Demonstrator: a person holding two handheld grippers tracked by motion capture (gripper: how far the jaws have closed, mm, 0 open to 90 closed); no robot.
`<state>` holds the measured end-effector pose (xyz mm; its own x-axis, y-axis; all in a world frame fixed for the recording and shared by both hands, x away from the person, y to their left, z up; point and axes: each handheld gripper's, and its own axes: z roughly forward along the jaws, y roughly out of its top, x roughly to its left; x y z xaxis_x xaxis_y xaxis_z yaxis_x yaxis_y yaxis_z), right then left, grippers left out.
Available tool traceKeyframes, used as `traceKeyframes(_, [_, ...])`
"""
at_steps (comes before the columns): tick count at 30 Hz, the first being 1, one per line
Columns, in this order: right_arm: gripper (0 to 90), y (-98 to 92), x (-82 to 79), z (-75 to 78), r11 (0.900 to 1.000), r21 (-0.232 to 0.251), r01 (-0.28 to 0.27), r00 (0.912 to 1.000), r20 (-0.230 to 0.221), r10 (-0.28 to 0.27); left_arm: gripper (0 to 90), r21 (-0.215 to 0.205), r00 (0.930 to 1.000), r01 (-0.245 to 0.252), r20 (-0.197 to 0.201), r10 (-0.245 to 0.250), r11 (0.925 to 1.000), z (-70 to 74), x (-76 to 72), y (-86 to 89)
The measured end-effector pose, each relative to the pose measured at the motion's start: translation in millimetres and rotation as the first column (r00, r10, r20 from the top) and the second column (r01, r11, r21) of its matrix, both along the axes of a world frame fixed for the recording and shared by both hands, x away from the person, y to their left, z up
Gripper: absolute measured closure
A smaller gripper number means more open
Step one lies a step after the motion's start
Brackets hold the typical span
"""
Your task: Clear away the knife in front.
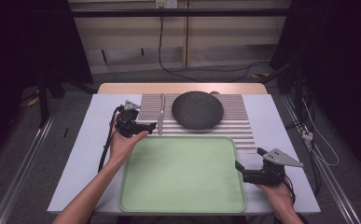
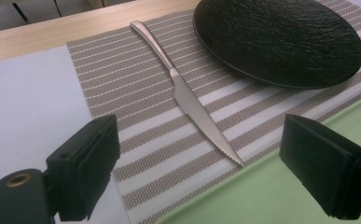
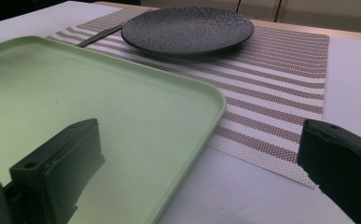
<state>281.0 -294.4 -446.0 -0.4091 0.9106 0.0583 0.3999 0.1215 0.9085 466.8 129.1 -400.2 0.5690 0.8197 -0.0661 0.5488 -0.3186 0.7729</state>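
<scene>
Steel knife (image 2: 183, 91) lies flat on the striped mat (image 2: 136, 116) beside the dark plate (image 2: 281, 39), left gripper (image 1: 151, 126) wide open and empty just short of it, probably lining up, while the right gripper (image 1: 249, 164) waits open by the green tray (image 1: 183, 175).

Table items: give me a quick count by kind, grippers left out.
Knife: 1
Black plate: 1
Striped placemat: 1
Green tray: 1
Total: 4
</scene>
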Motion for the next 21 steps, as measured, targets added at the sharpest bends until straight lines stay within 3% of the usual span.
traceKeyframes(10, [0.0,0.0,3.9,-1.8,1.000,0.005,-0.010,0.9999,-0.008,0.010,16.3,0.029,0.9999,-0.002,-0.011,0.002,0.9996,0.8,36.0,-16.5])
traceKeyframes(14, [0.0,-0.2,3.5,-1.6,1.000,0.009,-0.011,0.9999,-0.009,0.011,17.7,0.025,0.9993,-0.018,-0.031,0.019,0.9995,0.4,50.2,-22.8])
traceKeyframes(21, [0.0,0.1,3.4,-1.9,1.000,0.006,-0.016,0.9998,-0.011,0.016,22.5,0.066,0.9972,-0.025,-0.069,0.029,0.9975,-8.5,74.7,-36.0])
